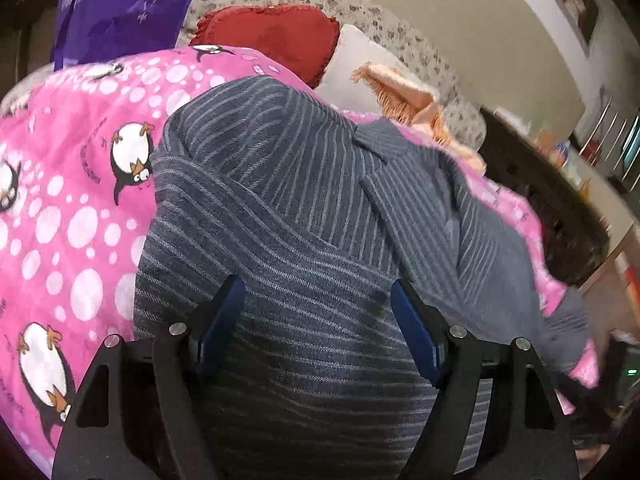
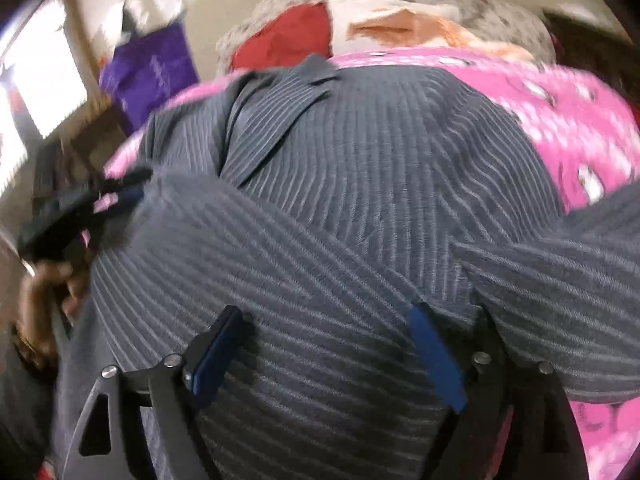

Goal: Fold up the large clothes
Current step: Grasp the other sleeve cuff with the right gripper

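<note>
Both tongs, left (image 1: 316, 300) and right (image 2: 326, 320), gape over the striped shirt (image 1: 288, 168).

Both wrist views close, angled down; share striped shirt (image 1: 280, 184), pink blanket (image 1: 72, 208).

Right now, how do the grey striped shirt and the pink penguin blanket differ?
The grey striped shirt carries thin pale stripes; the pink penguin blanket shows white dots and penguins. The shirt lies on top, partly folded with its collar showing; the blanket is spread beneath it, reaching past it on both sides. Both are soft fabric.
</note>
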